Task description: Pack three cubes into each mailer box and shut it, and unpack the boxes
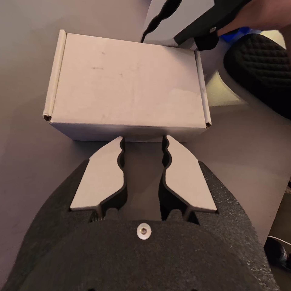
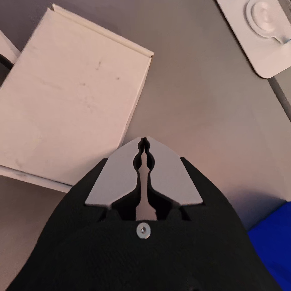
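The closed white mailer box (image 1: pixel 126 85) sits on the grey worktop (image 1: pixel 23 78). The left tongs (image 1: pixel 143 138) gape empty at its front wall; the right tongs (image 2: pixel 144 138), pinched together empty, hover beside it. Opening likely needs the front lid edge lifted squarely.

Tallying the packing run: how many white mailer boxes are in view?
2. A shut mailer box lies flat just ahead of the left tongs. A second box stands behind it, mostly hidden by the right tongs. More may lie outside the frames.
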{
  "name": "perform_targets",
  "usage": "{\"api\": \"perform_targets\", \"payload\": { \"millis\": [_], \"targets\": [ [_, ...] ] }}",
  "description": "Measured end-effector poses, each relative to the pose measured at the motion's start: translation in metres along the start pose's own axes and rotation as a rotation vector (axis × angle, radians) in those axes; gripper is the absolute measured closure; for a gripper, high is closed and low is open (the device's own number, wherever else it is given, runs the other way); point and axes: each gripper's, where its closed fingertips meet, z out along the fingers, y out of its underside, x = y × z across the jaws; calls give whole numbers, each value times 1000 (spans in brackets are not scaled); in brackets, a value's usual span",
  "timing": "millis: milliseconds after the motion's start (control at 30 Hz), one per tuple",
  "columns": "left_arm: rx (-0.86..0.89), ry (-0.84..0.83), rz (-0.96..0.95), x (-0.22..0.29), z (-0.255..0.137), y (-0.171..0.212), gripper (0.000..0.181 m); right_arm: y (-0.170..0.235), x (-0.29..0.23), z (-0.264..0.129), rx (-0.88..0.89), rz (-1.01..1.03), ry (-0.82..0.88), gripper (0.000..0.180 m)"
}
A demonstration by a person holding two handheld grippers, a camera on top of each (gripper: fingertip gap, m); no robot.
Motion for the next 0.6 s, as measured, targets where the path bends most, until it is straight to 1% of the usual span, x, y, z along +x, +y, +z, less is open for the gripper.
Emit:
{"api": "perform_targets", "payload": {
  "millis": [33,167,233,300,333,367,400,433,467,500,567,600],
  "targets": [
    [2,0,0,0,0,0,135,0,0,0,11,21,-14,178],
    [12,15,-4,3,3,-1,132,-2,1,-1,49,104,-55,175],
    [26,26,-12,4,1,-2,132,-9,7,-8,84,143,-14,160],
    [65,30,-36,4,-5,-7,128,-23,10,-23,118,214,30,136],
    [89,19,-50,1,-8,-9,126,-35,5,-31,153,270,15,115],
    [114,9,-65,-1,-13,-11,121,-49,-10,-38,178,318,-53,86],
    [145,9,-83,-2,-18,-13,117,-60,-27,-42,175,369,-124,71],
    [179,13,-100,-1,-24,-16,114,-66,-44,-42,121,393,-181,60],
    [220,18,-113,0,-31,-19,114,-65,-57,-38,31,383,-198,49],
    [265,19,-121,2,-39,-23,115,-61,-63,-32,-65,351,-175,44],
    [348,-3,-123,2,-55,-29,117,-53,-56,-18,-205,298,-61,42],
    [386,-21,-117,2,-63,-31,117,-53,-55,-11,-241,302,-42,42]
  ]
}}
